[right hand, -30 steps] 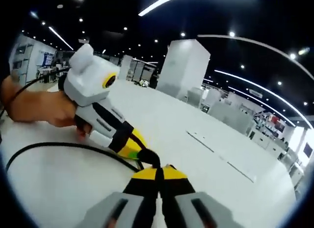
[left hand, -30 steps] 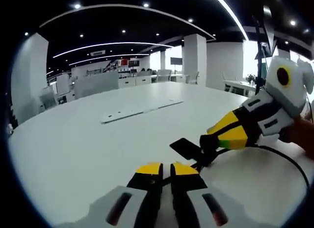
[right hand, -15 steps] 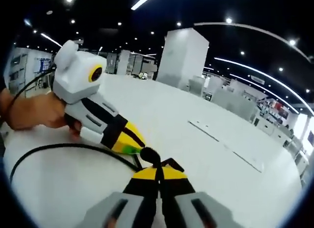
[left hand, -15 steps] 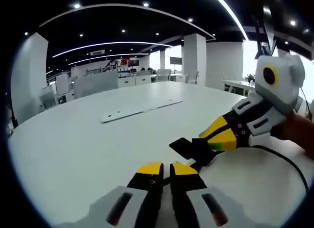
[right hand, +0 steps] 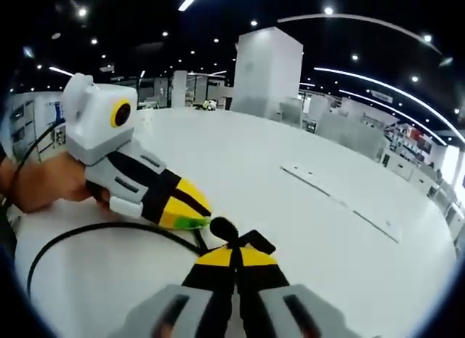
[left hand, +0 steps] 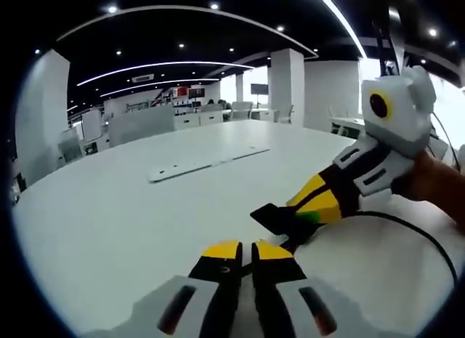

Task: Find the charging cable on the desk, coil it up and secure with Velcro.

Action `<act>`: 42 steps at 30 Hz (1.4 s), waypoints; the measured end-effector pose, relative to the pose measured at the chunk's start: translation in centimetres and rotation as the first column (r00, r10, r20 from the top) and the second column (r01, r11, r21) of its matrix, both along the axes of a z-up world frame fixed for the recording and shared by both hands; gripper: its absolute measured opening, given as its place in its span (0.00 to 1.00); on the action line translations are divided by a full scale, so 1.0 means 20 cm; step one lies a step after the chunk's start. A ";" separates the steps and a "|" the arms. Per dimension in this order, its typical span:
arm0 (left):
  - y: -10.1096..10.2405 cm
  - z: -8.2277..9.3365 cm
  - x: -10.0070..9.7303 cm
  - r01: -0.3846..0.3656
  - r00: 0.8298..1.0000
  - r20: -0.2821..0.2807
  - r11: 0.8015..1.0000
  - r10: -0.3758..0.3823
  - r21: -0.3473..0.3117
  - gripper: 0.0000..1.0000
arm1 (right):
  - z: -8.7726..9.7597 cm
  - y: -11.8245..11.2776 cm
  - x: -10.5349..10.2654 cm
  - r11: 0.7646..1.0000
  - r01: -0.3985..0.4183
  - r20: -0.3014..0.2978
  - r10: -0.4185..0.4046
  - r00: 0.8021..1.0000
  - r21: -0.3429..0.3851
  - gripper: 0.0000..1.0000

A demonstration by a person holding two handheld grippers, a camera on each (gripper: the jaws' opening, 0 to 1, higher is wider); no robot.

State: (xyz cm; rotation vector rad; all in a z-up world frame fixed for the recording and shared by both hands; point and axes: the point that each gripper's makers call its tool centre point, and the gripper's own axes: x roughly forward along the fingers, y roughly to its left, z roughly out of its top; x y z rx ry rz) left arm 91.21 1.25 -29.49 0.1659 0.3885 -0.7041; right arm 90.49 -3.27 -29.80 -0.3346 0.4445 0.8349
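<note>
Left gripper view. The left gripper [left hand: 245, 252] rises from the bottom edge over a large white desk [left hand: 109, 207]; its yellow-tipped jaws stand pressed together, and whether anything is pinched between them cannot be told. Just ahead of the tips lies a flat black Velcro strap [left hand: 272, 216], its near end meeting the tips of the right gripper [left hand: 299, 220], which enters from the right in a person's hand [left hand: 439, 189]. The black charging cable [left hand: 407, 225] runs from that meeting point in a curve across the desk toward the right edge. Farther back on the desk lies a long white flat strip [left hand: 207, 163], well apart from both grippers.

Right gripper view. The right gripper [right hand: 234, 252] rises from the bottom edge with its jaws closed tight; a black piece of the Velcro strap [right hand: 251, 242] sits at their tips, apparently pinched there. The left gripper [right hand: 200, 216], held by a hand [right hand: 47, 185], comes in from the left with its yellow tips close beside the right gripper's; its jaws look closed. The charging cable [right hand: 94, 229] sweeps in a wide loop on the desk [right hand: 276, 200] from the left edge to the two sets of tips. The white strip [right hand: 341, 203] lies beyond, to the right.
</note>
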 end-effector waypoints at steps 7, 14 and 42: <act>0.00 0.00 0.00 0.000 1.000 0.001 1.000 0.000 0.000 0.07 | -0.01 0.00 0.00 1.000 -0.007 -0.047 0.007 0.999 -0.001 0.03; 0.00 0.00 0.02 0.002 1.000 0.002 1.000 -0.002 0.001 0.07 | -0.02 0.00 0.02 1.000 0.007 -0.098 -0.007 0.995 0.000 0.03; 0.00 -0.01 0.05 0.007 1.000 0.004 1.000 -0.007 0.004 0.07 | -0.05 0.00 0.04 0.992 -0.021 -0.096 0.009 0.995 -0.122 0.02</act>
